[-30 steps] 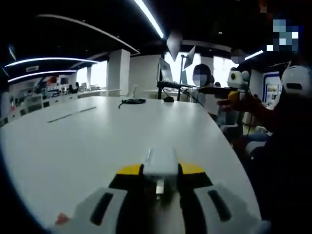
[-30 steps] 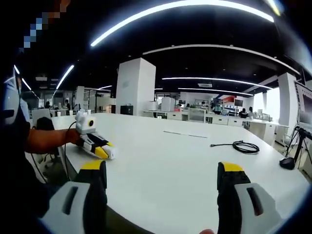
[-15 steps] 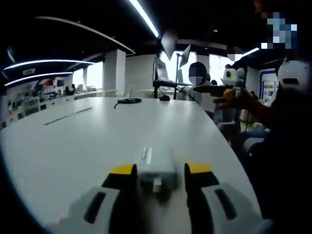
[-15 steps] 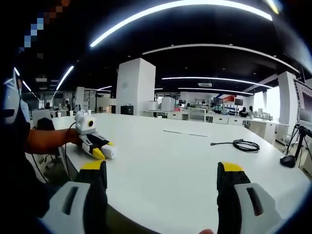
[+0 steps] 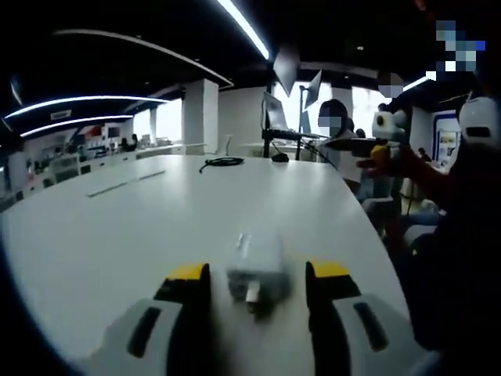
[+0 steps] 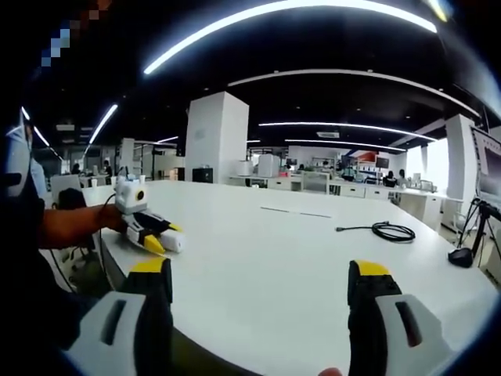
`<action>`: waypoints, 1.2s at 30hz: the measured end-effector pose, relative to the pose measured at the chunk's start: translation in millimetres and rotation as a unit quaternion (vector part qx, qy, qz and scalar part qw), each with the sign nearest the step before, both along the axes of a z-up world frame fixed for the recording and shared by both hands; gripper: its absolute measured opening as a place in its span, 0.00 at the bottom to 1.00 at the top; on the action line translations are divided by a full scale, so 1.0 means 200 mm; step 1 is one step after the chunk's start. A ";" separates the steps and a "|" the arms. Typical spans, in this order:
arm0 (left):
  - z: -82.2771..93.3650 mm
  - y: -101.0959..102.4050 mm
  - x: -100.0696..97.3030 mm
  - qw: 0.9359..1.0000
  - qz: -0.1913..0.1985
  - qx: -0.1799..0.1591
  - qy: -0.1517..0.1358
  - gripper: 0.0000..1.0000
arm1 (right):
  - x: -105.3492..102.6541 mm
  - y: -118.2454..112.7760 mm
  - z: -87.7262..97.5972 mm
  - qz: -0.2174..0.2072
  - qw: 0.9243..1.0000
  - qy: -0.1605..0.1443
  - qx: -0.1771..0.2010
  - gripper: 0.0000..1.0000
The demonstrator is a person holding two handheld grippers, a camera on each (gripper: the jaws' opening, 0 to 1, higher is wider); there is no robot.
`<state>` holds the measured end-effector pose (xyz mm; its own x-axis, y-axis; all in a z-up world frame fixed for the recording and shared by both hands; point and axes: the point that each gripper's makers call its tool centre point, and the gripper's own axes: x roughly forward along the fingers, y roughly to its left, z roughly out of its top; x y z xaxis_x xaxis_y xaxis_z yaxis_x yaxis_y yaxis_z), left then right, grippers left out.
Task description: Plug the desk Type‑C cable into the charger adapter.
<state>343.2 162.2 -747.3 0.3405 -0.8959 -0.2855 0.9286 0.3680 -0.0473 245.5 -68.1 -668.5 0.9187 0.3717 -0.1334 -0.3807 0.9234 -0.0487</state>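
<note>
Lying low in the centre of the left gripper view, the white charger adapter [image 5: 256, 263] is resting on the white table [image 5: 141, 227] between the left gripper [image 5: 256, 276] jaws, which are standing apart with gaps on both sides, gripping nothing. Toward the upper middle, the coiled black cable [image 5: 221, 163] is sitting well apart. The right gripper [image 6: 258, 276] is hanging wide open, holding nothing, above the table edge.

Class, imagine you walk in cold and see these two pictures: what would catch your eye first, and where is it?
Most striking is the white charger adapter lying on the white table between the left gripper's open yellow-tipped jaws. Next, the black coiled cable far across the table, beyond the open right gripper.
</note>
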 end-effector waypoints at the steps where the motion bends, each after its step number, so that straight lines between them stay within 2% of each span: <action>1: 0.00 0.00 -0.01 1.000 0.001 0.002 0.000 0.49 | 0.00 0.00 0.00 -0.001 1.000 0.001 -0.001 0.94; 7: -0.03 0.02 -0.02 1.000 0.014 0.024 -0.003 0.47 | 0.04 -0.04 -0.01 -0.008 1.000 0.004 -0.010 0.92; 11: -0.02 0.03 0.00 0.999 0.027 0.024 -0.002 0.47 | 0.06 -0.08 -0.03 -0.014 1.000 0.010 -0.022 0.92; 20: -0.02 0.04 -0.02 0.999 0.032 0.031 -0.009 0.47 | 0.12 -0.17 -0.07 -0.023 0.998 0.026 -0.047 0.90; 27: 0.03 0.06 0.00 0.998 0.063 0.010 -0.014 0.48 | 0.16 -0.21 -0.07 -0.021 0.998 0.029 -0.049 0.90; 30: 0.05 0.09 0.01 0.996 0.084 0.019 -0.024 0.48 | 0.17 -0.21 -0.06 -0.019 0.998 0.029 -0.052 0.90; 31: 0.07 0.11 0.02 0.995 0.094 0.016 -0.034 0.49 | 0.18 -0.22 -0.05 -0.018 0.998 0.028 -0.054 0.90; 34: 0.12 0.16 0.01 0.993 0.113 0.012 -0.033 0.50 | 0.20 -0.25 -0.03 -0.020 0.998 0.026 -0.061 0.90; 36: 0.15 0.18 -0.01 0.992 0.121 0.009 -0.032 0.53 | 0.20 -0.25 -0.04 -0.020 0.997 0.024 -0.065 0.90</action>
<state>342.0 197.4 -717.8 0.5629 -0.7805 -0.2719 0.8137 0.5810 0.0171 285.9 -118.0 -676.6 0.9239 0.3109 -0.2229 -0.3478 0.9254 -0.1508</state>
